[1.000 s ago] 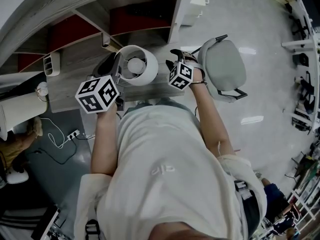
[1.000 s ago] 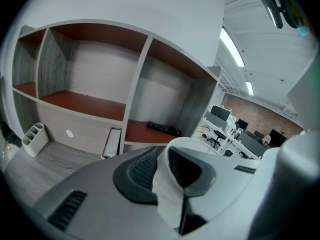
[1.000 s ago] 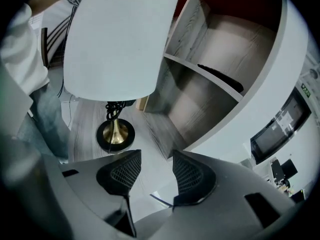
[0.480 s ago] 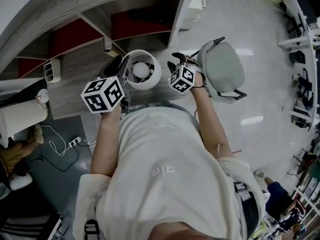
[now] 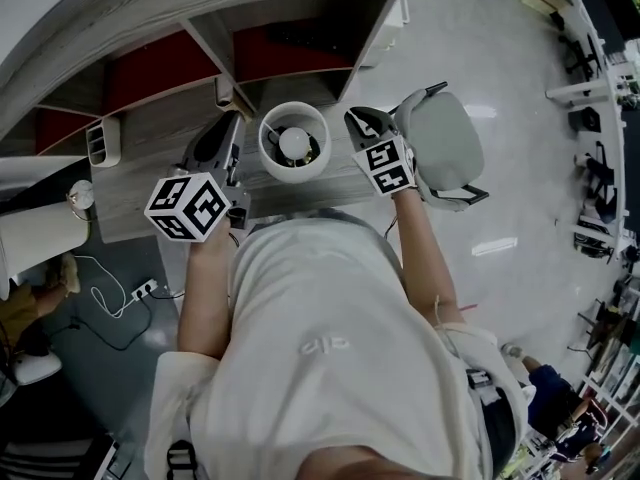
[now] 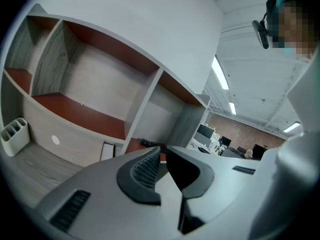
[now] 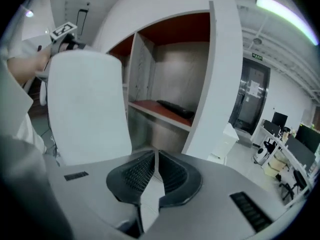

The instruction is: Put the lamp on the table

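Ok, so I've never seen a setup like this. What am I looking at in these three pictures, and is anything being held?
There is no robot here: a person holds a two-jaw tool in each hand. The overhead picture comes from a camera on their head, looking steeply down. The other two come from cameras riding on each tool, looking along its jaws. The left gripper and right gripper, each carrying a marker cube, flank a white-shaded lamp standing on the wooden desk. Neither touches it. Both pairs of jaws are closing with nothing between them. A grey chair sits on the right.
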Action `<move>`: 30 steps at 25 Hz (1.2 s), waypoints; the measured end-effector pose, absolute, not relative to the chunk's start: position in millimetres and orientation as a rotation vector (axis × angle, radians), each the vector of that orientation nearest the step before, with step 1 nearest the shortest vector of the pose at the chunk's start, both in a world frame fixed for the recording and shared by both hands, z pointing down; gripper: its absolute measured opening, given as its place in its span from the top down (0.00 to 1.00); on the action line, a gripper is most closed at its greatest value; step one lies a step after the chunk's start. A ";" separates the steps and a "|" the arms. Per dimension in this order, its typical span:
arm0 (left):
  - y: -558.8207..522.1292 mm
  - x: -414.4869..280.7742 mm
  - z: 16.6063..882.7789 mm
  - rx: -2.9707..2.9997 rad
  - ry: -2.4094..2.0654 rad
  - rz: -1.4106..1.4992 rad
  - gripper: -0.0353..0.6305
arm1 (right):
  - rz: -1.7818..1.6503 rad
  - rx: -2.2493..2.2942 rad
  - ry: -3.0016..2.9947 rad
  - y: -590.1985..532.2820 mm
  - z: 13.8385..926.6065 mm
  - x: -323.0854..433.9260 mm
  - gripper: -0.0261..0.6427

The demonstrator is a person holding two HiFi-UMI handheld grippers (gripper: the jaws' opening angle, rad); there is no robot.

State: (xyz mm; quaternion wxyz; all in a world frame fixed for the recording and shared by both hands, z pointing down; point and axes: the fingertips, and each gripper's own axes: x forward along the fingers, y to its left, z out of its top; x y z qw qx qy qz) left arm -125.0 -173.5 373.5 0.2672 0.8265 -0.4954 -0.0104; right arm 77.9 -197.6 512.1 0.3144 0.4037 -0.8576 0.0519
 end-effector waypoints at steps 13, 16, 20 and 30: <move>-147.8 -208.1 383.6 2.308 -1.508 -0.017 0.92 | 0.317 1.176 -2.585 -180.2 409.7 48.4 0.92; -143.7 -219.1 386.0 2.326 -1.521 -0.030 0.92 | 0.261 1.181 -2.594 -174.9 397.3 43.0 0.92; -138.4 -225.8 391.0 2.358 -1.553 0.020 0.92 | 0.218 1.246 -2.623 -169.5 381.3 43.5 0.92; -131.4 -228.1 401.3 2.409 -1.542 0.068 0.92 | 0.167 1.276 -2.633 -164.1 379.8 43.7 0.92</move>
